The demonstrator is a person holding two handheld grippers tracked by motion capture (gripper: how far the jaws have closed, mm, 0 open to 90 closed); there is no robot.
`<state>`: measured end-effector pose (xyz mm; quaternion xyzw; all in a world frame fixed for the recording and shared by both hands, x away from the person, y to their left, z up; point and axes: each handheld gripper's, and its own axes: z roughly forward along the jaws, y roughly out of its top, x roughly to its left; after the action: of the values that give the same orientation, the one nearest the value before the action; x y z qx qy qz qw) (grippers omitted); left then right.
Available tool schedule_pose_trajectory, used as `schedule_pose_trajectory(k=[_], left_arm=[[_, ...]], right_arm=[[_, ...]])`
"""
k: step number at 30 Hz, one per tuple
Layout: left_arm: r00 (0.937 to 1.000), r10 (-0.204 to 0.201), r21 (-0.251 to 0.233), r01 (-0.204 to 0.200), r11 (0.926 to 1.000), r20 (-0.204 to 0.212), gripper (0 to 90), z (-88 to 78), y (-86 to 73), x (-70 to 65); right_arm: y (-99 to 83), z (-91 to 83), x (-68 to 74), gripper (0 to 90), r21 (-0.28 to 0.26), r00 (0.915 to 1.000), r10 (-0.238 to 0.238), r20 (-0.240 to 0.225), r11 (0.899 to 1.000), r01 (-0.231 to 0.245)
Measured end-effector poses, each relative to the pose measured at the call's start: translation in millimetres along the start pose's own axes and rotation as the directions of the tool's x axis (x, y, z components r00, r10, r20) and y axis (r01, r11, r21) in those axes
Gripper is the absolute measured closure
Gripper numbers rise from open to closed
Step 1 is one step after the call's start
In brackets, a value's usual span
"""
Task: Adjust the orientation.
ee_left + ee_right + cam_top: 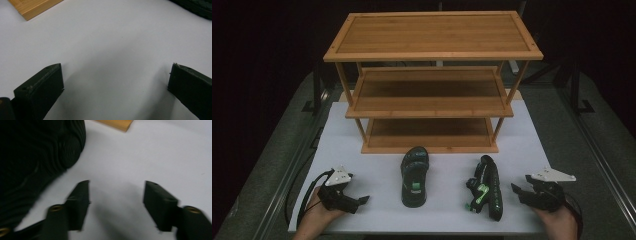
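Observation:
Two black sandals with green trim lie on the white table top. One sandal (414, 176) rests flat, sole down, in the middle front. The other sandal (486, 187) lies on its side to the right, and its ribbed black sole (32, 165) looms at the left of the right gripper view. My left gripper (362, 200) sits low at the front left, open, with bare table between its jaws (115, 82). My right gripper (515, 190) is at the front right, open and empty (116, 195), just right of the tipped sandal.
A three-tier bamboo shoe rack (432, 80) stands at the back of the white board (372, 165), its shelves bare. A rack corner (32, 7) appears in the left gripper view. Dark grey floor and metal rails flank the board.

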<state>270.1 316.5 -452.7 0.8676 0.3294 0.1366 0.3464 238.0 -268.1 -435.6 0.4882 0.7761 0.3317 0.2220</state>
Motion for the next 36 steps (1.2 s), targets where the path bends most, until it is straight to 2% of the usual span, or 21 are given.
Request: schedule_pose_trajectory(k=[2, 5, 6, 8, 11, 13, 14, 18, 22, 25, 29, 31, 33, 36], left_arm=[[1.0000, 0.000, 0.000, 0.000, 1.0000, 0.000, 0.0, 0.0, 0.0, 0.0], [1.0000, -0.001, 0.000, 0.001, 1.0000, 0.001, 0.0, 0.1, 0.0, 0.1], [1.0000, -0.001, 0.000, 0.001, 1.0000, 0.001, 0.0, 0.1, -0.1, 0.1], [1.0000, -0.001, -0.001, 0.001, 1.0000, 0.002, 0.0, 0.1, -0.1, 0.1], [1.0000, -0.001, 0.000, 0.001, 1.0000, 0.001, 0.0, 0.2, -0.1, 0.1], [1.0000, -0.002, 0.000, 0.002, 1.0000, 0.002, 0.0, 0.2, 0.0, 0.2], [1.0000, -0.001, 0.000, 0.001, 1.0000, 0.001, 0.0, 0.2, 0.0, 0.3], [1.0000, -0.003, -0.002, 0.003, 1.0000, 0.001, 0.0, 0.4, 0.0, 0.1], [1.0000, -0.003, -0.003, 0.003, 1.0000, 0.001, 0.0, 0.4, -0.1, 0.1], [1.0000, -0.001, 0.000, 0.001, 1.0000, 0.002, 0.0, 0.2, 0.0, 0.3], [1.0000, -0.001, 0.002, 0.001, 1.0000, 0.002, 0.0, 0.2, 0.0, 0.4], [1.0000, -0.001, 0.001, 0.001, 1.0000, 0.002, 0.0, 0.2, 0.0, 0.3], [1.0000, -0.001, 0.001, 0.001, 1.0000, 0.002, 0.0, 0.2, 0.0, 0.3], [1.0000, -0.002, 0.001, 0.002, 1.0000, 0.003, 0.0, 0.2, 0.0, 0.3]], right_arm=[[4.4, -6.2, -1.6, 62.0, -0.014, 0.9995, 0.007, -0.032, 1.000, -0.008], [13.1, -15.2, -2.0, 89.0, -0.029, 0.9972, -0.002, -0.075, 1.000, 0.000], [15.7, -18.1, -1.0, 89.6, -0.037, 0.9971, -0.006, -0.076, 0.999, 0.003], [21.4, -21.2, 0.3, 89.8, -0.031, 0.9938, -0.002, -0.111, 1.000, -0.001], [29.7, -26.1, 5.0, 89.8, -0.044, 0.9887, -0.025, -0.148, 0.999, 0.019], [35.2, -30.7, 9.0, 89.8, -0.063, 0.9815, -0.051, -0.184, 0.997, 0.041], [38.2, -33.0, 11.2, 89.8, -0.074, 0.9779, -0.049, -0.203, 0.997, 0.035], [51.0, -37.8, 19.7, 89.8, -0.106, 0.9552, -0.083, -0.284, 0.993, 0.055], [60.5, -31.8, 28.9, 89.7, -0.103, 0.9409, -0.115, -0.319, 0.991, 0.086], [61.9, -24.9, 33.5, 89.7, -0.093, 0.9338, -0.123, -0.336, 0.991, 0.097], [60.2, -17.8, 36.8, 89.8, -0.084, 0.9280, -0.131, -0.349, 0.991, 0.109], [59.2, -16.5, 37.0, 89.8, -0.084, 0.9282, -0.135, -0.347, 0.990, 0.112], [58.5, -17.7, 36.1, 89.8, -0.083, 0.9312, -0.142, -0.335, 0.989, 0.121], [55.6, -20.5, 32.2, 89.9, -0.081, 0.9369, -0.128, -0.325, 0.991, 0.107]])
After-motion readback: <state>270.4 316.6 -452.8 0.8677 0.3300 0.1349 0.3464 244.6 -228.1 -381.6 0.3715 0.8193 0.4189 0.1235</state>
